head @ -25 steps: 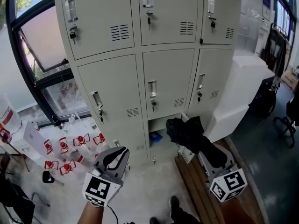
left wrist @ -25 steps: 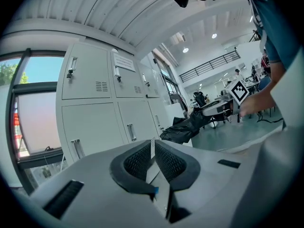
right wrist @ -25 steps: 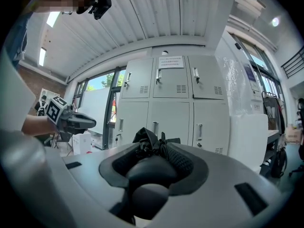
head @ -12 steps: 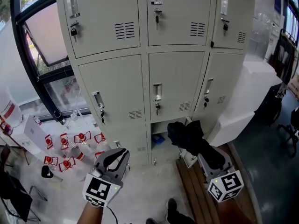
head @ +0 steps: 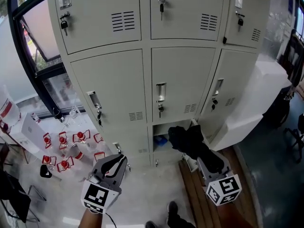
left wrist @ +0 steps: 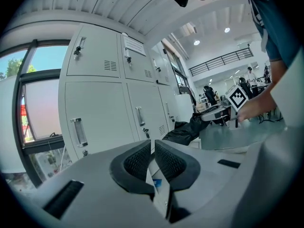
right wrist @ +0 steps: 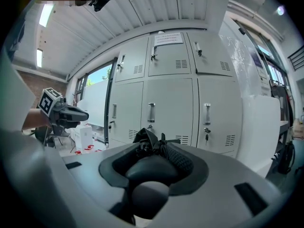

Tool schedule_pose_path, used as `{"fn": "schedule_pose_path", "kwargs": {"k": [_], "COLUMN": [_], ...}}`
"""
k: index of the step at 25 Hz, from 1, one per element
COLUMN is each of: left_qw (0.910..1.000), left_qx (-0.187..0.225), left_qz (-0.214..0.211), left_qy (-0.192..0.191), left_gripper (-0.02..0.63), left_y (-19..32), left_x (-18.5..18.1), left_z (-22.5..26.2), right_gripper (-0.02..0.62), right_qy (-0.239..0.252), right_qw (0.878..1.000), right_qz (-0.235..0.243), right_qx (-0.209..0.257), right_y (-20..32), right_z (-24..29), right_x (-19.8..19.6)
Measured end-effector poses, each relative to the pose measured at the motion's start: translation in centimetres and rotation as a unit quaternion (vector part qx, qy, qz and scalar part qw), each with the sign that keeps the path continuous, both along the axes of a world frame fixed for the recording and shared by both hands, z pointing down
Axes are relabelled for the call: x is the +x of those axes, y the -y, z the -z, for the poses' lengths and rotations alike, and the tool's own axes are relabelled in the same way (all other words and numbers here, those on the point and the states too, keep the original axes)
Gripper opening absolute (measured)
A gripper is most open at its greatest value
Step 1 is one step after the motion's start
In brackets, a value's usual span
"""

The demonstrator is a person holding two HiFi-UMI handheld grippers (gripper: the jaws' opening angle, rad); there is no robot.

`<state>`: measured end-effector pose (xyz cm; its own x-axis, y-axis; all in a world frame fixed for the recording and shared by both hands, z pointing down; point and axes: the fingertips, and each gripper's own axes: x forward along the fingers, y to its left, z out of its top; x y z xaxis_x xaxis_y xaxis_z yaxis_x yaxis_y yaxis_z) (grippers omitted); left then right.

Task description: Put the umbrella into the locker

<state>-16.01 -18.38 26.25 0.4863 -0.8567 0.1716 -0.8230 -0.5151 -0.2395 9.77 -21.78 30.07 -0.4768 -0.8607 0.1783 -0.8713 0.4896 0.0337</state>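
Your right gripper was clenched on the black folded fabric umbrella, gripping it at the rounded handle end. The loose, bunched canopy stuck out ahead of the jaws. That left most of the umbrella's length past the grip, so it could have sagged or twisted in the pads if you had pushed it against anything.

The umbrella's front end hung just before the open bottom-middle compartment of the grey metal locker bank, not yet clearly inside. The slack folds could have snagged on the frame of the opening, or on what looked like the compartment's pale open door just beside it on the right. A small blue object already lay inside. Driving the umbrella in low could have shoved that object back or left the handle jutting out, so the door would not close.

Your left gripper was clenched on nothing and sat well apart on the left, so it could not steady the canopy.
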Motion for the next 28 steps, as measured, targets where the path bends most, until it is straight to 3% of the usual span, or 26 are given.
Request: {"fn": "schedule_pose_path", "kwargs": {"k": [16, 28], "left_qw": [0.9977, 0.9946], "left_qx": [-0.058, -0.083], "left_qz": [0.033, 0.062], "left_qy": [0.009, -0.006], "left_gripper": [0.041, 0.04], "left_y": [5.7, 9.9], "left_x": [-1.5, -2.9], "left_z": [-6.8, -11.2], "right_gripper": [0.184, 0.184], "right_qy": [0.002, -0.004], "right_qw": [0.999, 0.999], "right_qz": [-0.003, 0.002], "right_qx": [-0.044, -0.054], "right_y": [10.6, 16.6], "right_z": [-9.9, -14.9], "right_x": [-1.7, -3.4]}}
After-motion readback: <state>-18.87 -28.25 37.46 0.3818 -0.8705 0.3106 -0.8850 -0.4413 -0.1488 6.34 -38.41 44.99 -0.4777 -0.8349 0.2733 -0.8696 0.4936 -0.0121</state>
